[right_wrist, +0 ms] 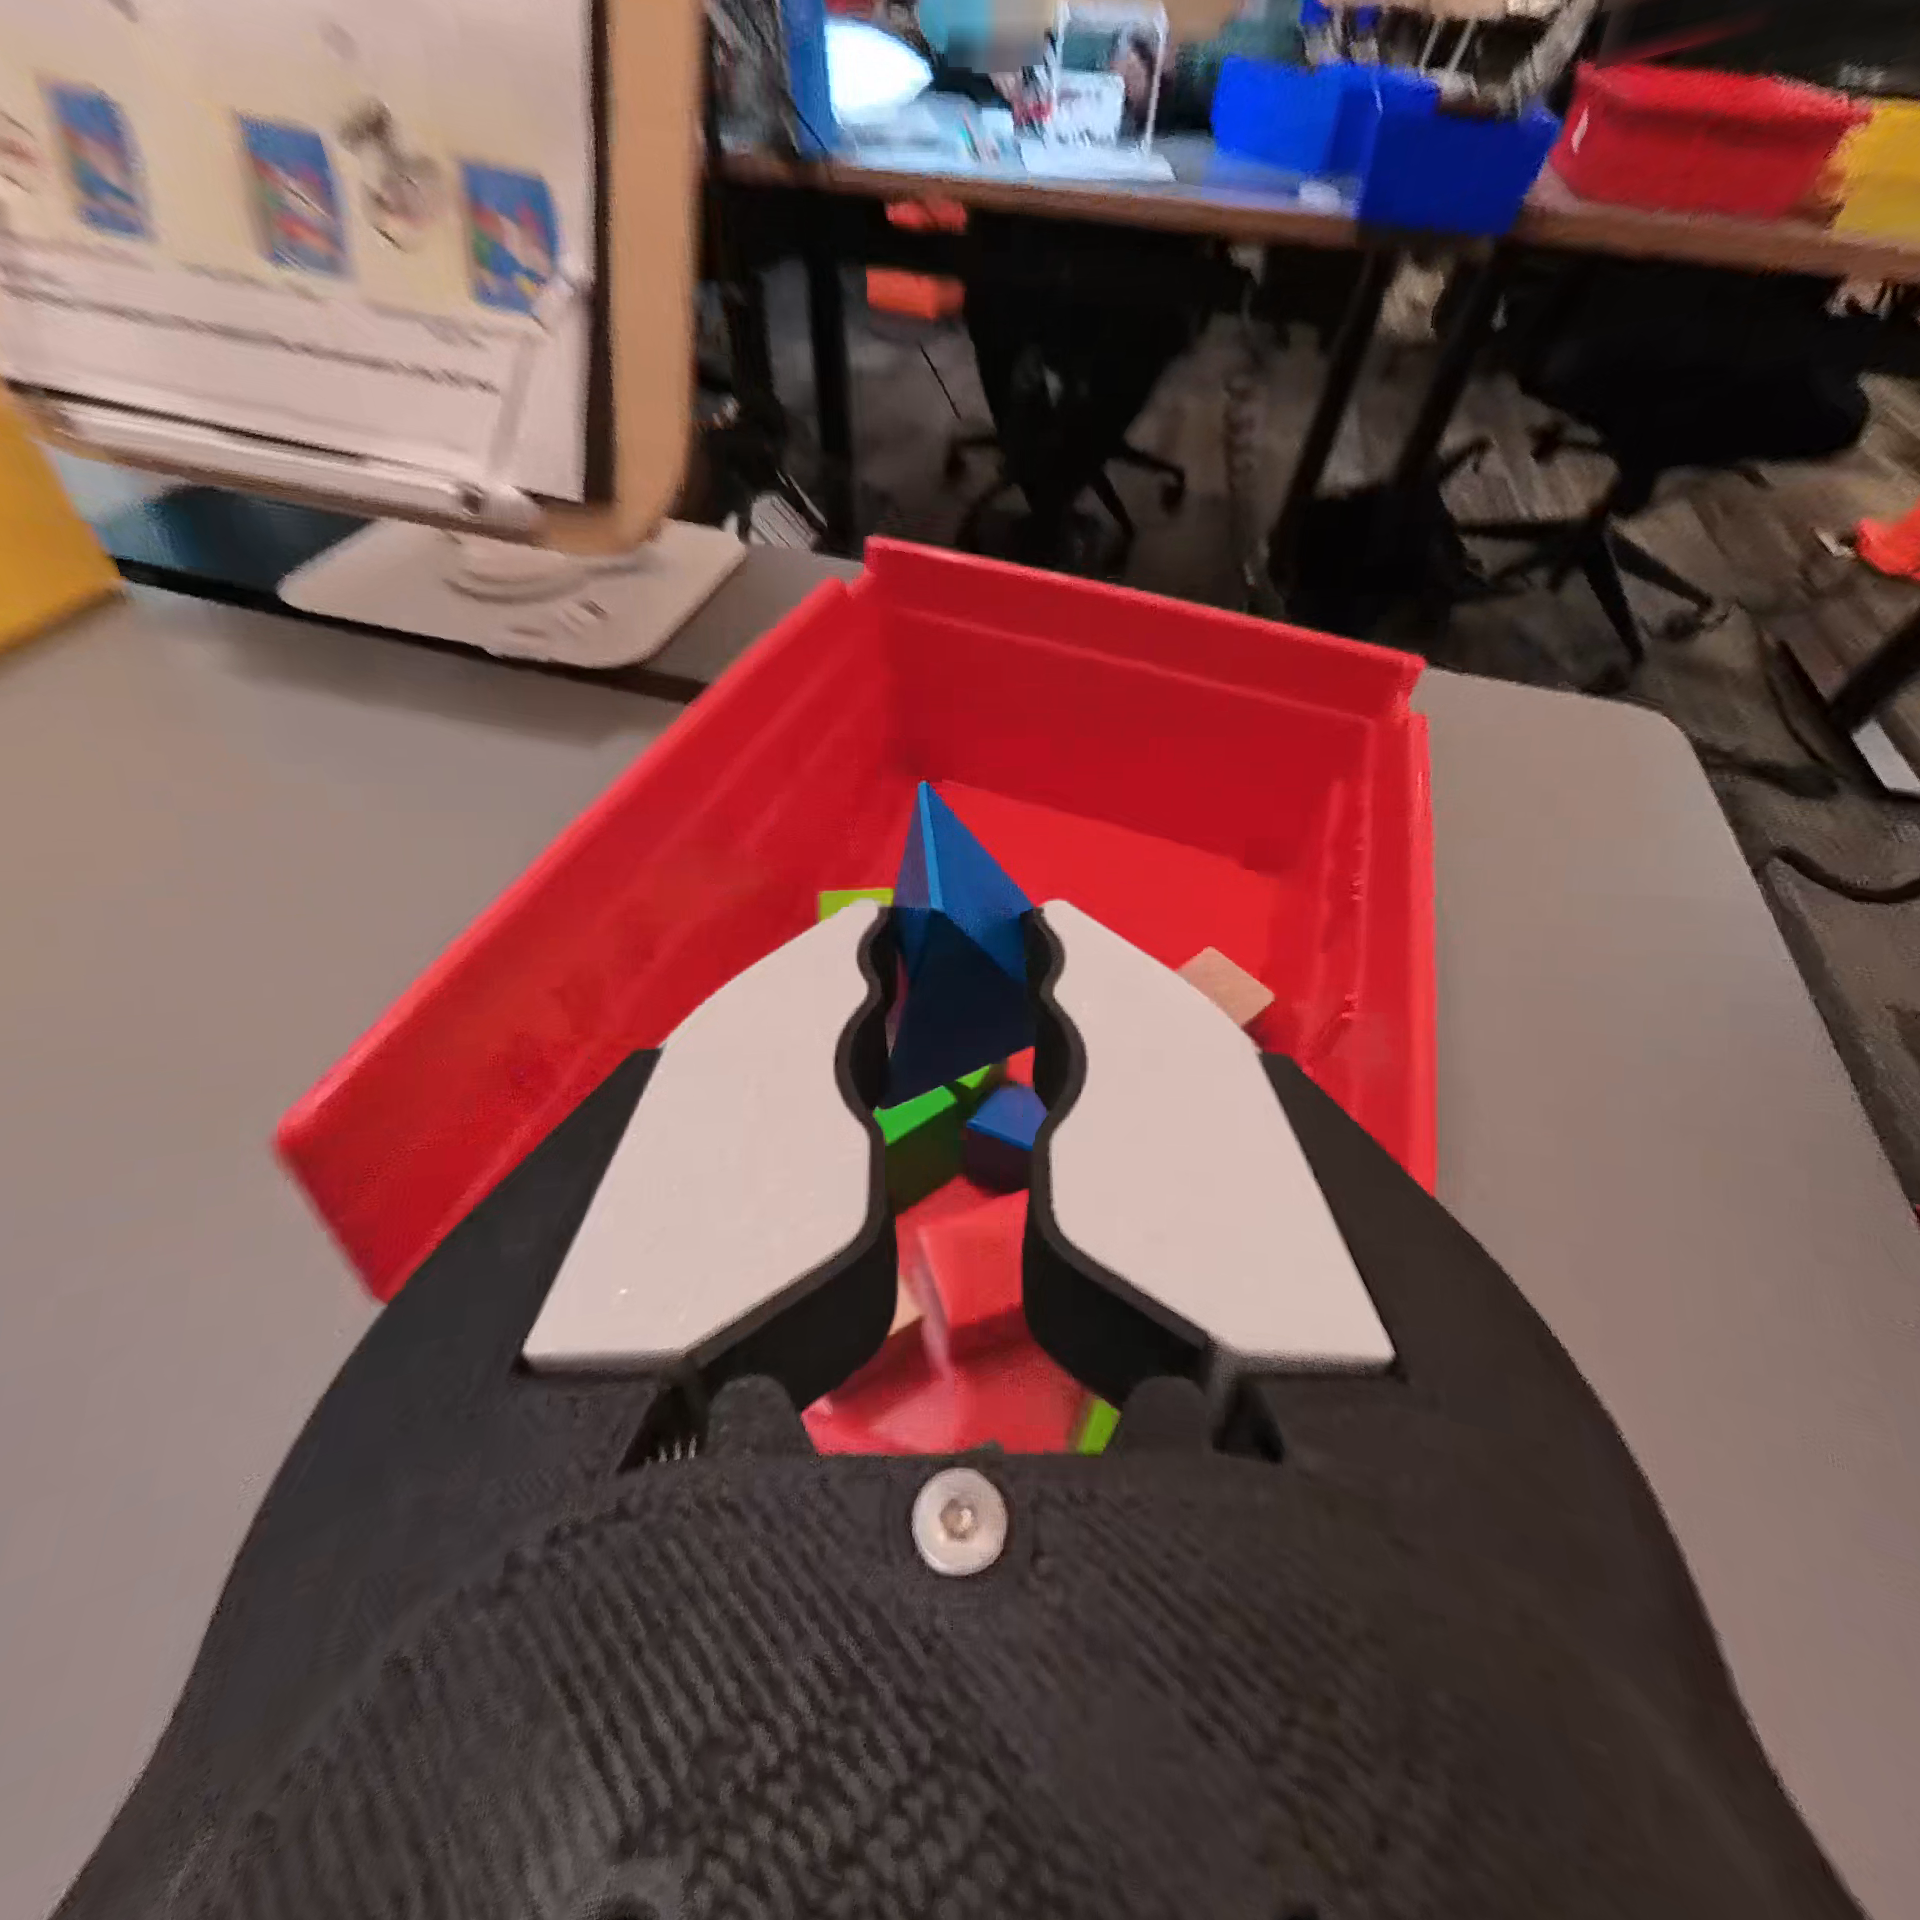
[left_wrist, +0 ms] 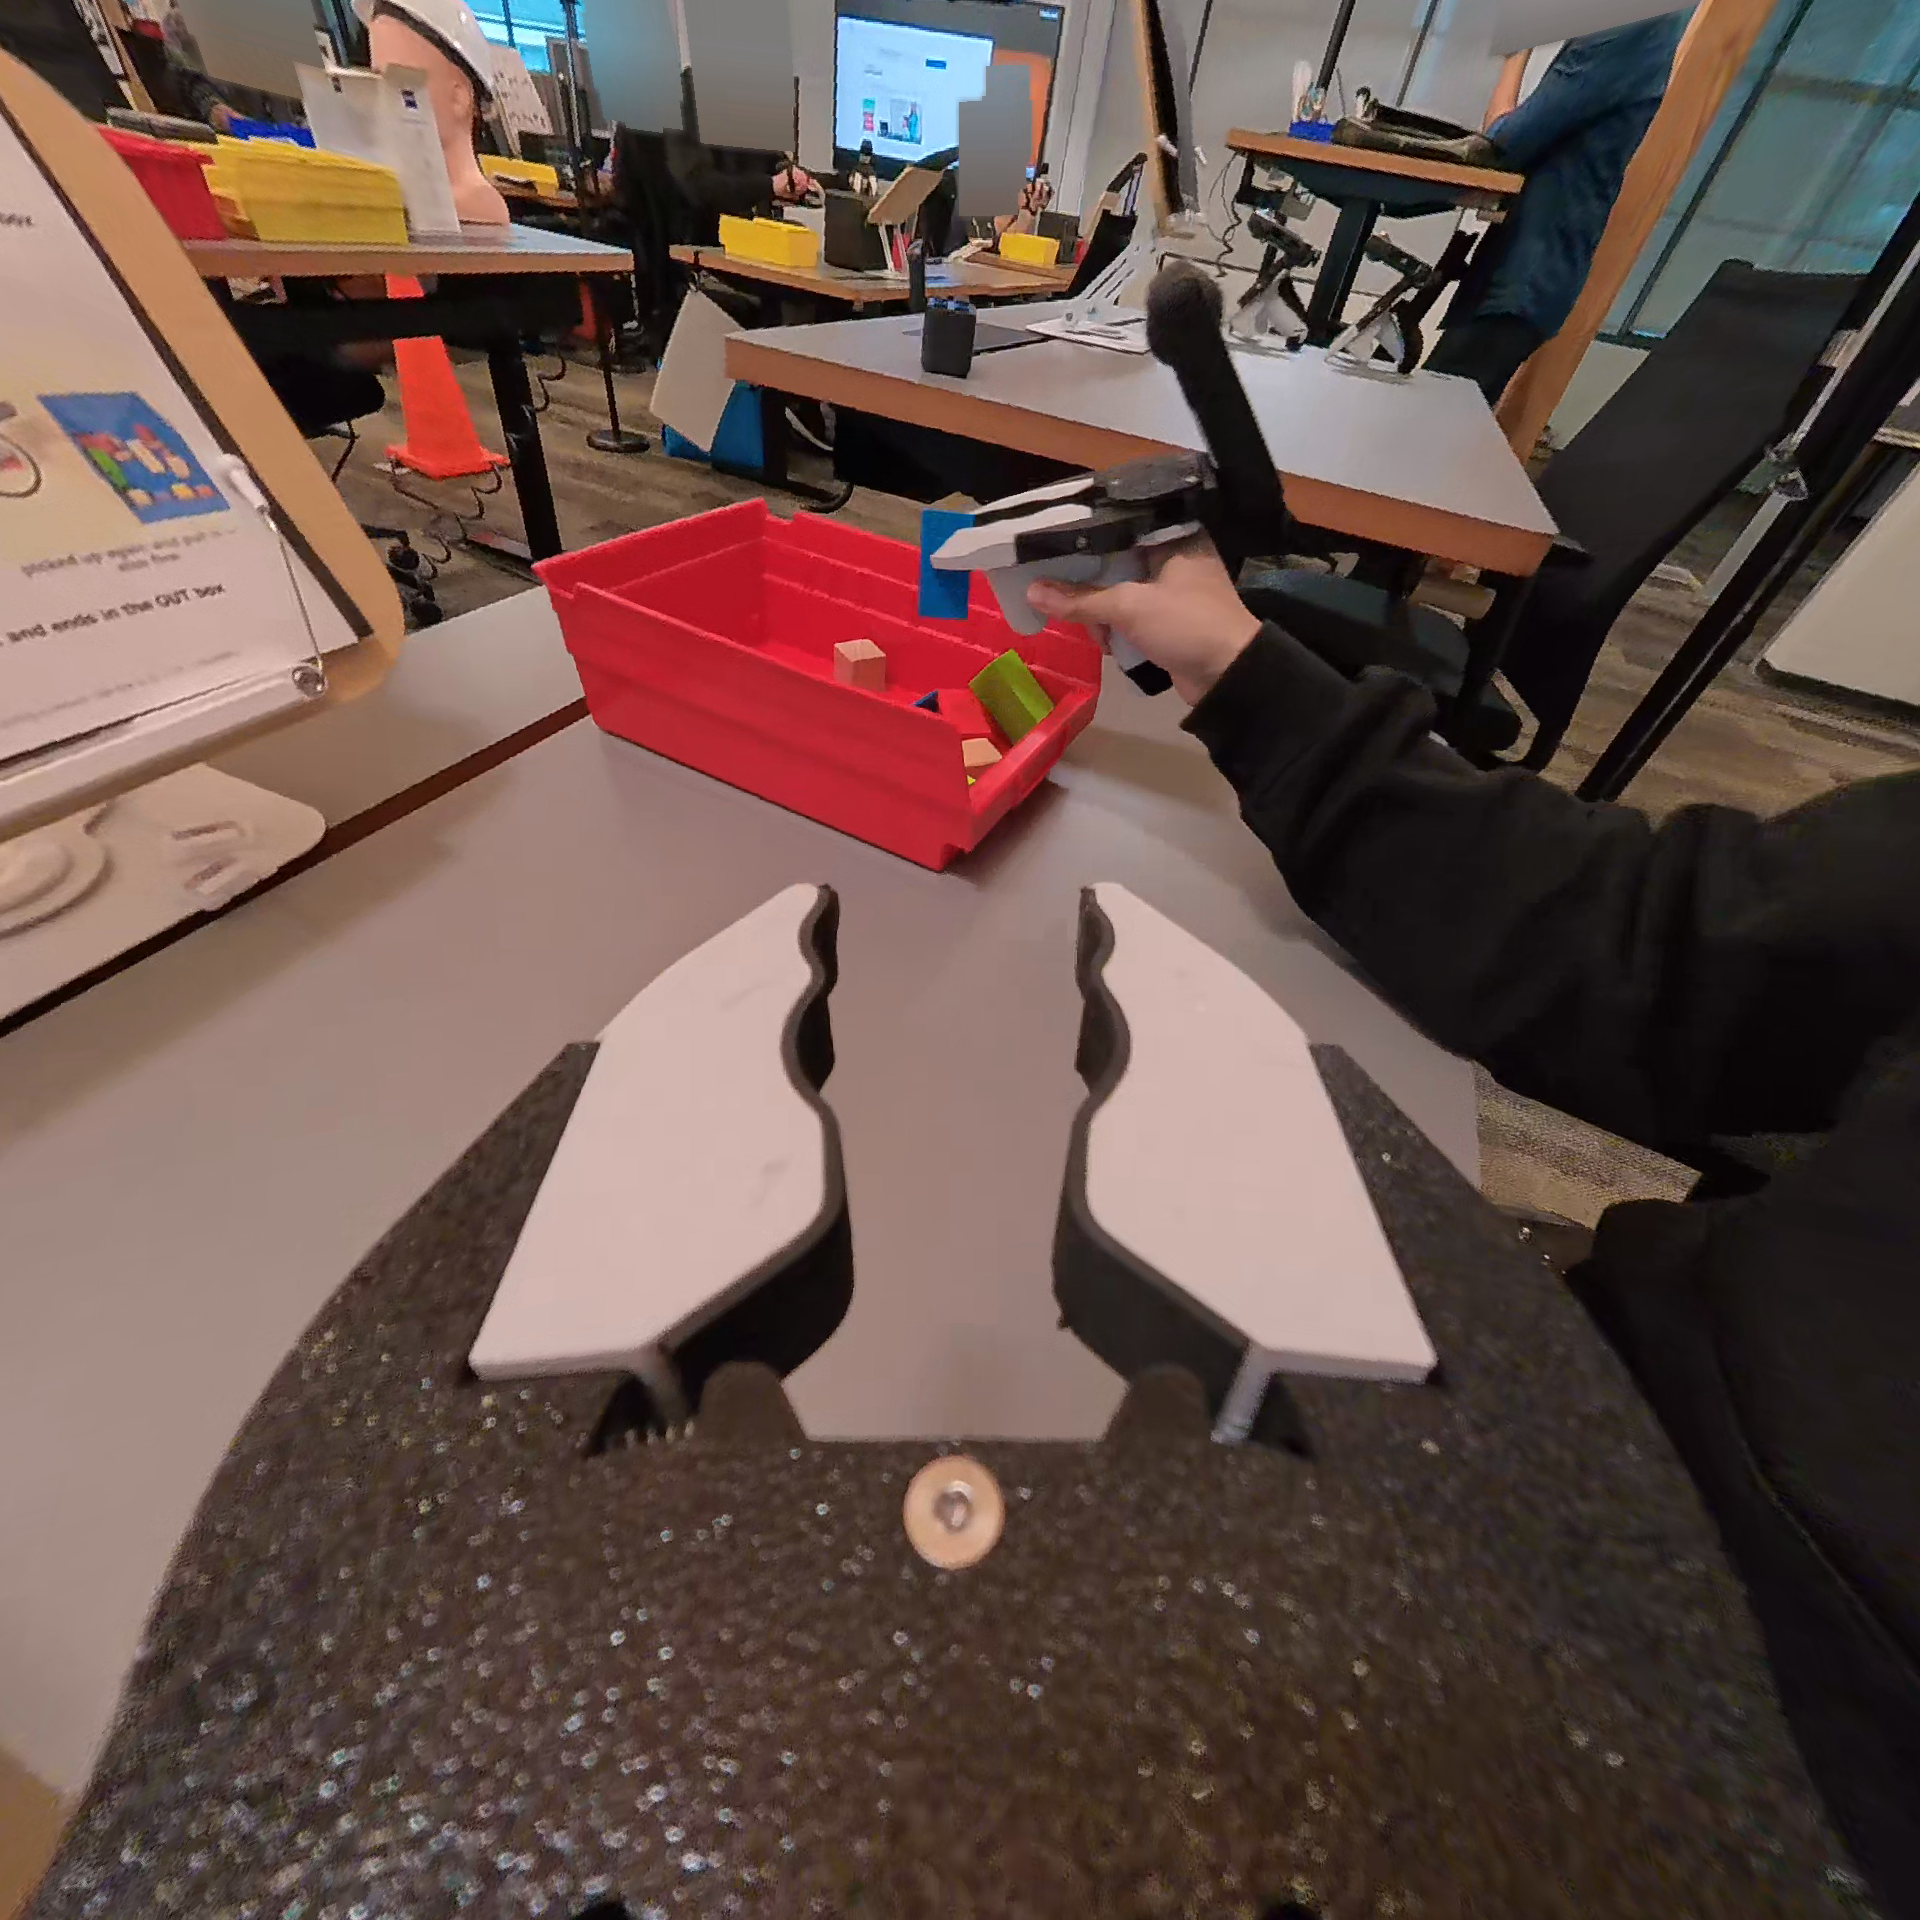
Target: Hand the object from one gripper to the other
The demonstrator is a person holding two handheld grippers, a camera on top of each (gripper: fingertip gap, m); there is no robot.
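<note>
Right wrist view: a blue block (right_wrist: 961, 966) is pinched between the right gripper (right_wrist: 954, 925) pads, lifted above the red bin (right_wrist: 582, 935), presumably for transfer. The left gripper (left_wrist: 956, 904) is held wide and bare over the table (left_wrist: 312, 1091), ready.

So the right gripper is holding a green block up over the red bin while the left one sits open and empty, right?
Not quite: the block in the right gripper is blue, not green, as the right wrist view shows. It is over the red bin, and the left gripper is open and empty.
</note>
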